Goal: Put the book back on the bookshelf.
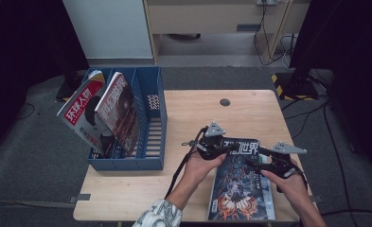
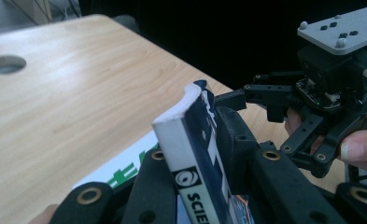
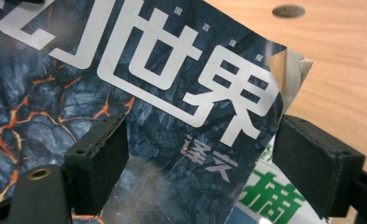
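A dark blue magazine (image 1: pixel 240 189) with orange lava cracks and large white characters lies at the table's front right. My left gripper (image 1: pixel 228 147) is shut on its upper left corner. In the left gripper view, the jaws of the left gripper (image 2: pixel 195 158) clamp the white spine of the magazine (image 2: pixel 190 135) and lift that edge off the table. My right gripper (image 1: pixel 255 161) hovers over the cover's upper right. In the right gripper view, the right gripper (image 3: pixel 209 168) stands open with its pads wide apart above the magazine (image 3: pixel 172 84), whose corner curls up.
A second magazine with green print (image 3: pixel 270 196) lies under the dark one. A blue file rack (image 1: pixel 150 127) at the table's left holds two leaning magazines (image 1: pixel 82 113) (image 1: pixel 119 111). The wooden table (image 1: pixel 127 189) has a cable hole (image 1: pixel 225 101) near the back.
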`<state>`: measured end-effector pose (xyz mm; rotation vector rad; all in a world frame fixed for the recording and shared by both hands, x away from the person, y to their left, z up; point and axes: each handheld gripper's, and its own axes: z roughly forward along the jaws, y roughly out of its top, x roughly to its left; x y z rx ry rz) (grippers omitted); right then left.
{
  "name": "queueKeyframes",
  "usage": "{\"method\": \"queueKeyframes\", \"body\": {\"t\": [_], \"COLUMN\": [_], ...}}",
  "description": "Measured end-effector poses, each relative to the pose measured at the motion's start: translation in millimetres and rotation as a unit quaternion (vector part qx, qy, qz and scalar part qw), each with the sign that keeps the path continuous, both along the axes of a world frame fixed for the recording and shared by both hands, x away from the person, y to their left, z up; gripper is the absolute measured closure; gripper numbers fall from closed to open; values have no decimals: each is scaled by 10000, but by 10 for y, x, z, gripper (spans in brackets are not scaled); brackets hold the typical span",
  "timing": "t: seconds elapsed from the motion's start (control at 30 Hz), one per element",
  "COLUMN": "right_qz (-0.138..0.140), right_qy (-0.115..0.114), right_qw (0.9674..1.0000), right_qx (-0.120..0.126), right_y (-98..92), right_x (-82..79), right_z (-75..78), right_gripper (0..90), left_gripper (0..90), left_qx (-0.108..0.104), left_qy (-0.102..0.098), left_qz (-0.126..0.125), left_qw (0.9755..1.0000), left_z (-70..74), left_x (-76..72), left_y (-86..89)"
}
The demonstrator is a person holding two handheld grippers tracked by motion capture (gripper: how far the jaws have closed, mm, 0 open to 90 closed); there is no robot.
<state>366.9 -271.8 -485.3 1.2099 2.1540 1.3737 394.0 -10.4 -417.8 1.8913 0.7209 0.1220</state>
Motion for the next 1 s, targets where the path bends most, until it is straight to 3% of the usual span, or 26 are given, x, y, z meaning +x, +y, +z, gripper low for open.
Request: {"method": "queueKeyframes", "body": {"t": [0.1, 0.37, 0.57, 0.7, 0.83, 1.0], "right_qz": [19, 117, 660, 801, 929, 977], "right_qy": [-88, -60, -8, 57, 128, -2], "right_qw": [10000, 9999, 9976, 9964, 9950, 9946], "right_qx": [21, 79, 204, 273, 358, 362], "right_y": [-26, -34, 38, 52, 60, 43], "right_x": [-6, 5, 0, 5, 0, -16], "right_z": [33, 16, -2, -14, -24, 27], "right_gripper": [178, 136, 106, 96, 171, 271], "left_gripper": [790, 803, 805, 809, 813, 818], "left_qx": [-166, -190, -232, -300, -303, -403], "left_qy": [-118, -290, -465, -586, -649, -629], "left_qz": [-16, -49, -137, -184, -217, -235], "left_qw": [9998, 9994, 9986, 9977, 9972, 9969], "left_z": [43, 104, 160, 206, 239, 250], "left_x": [-9, -49, -90, -110, -118, -107], "left_y": [50, 95, 112, 134, 143, 180]}}
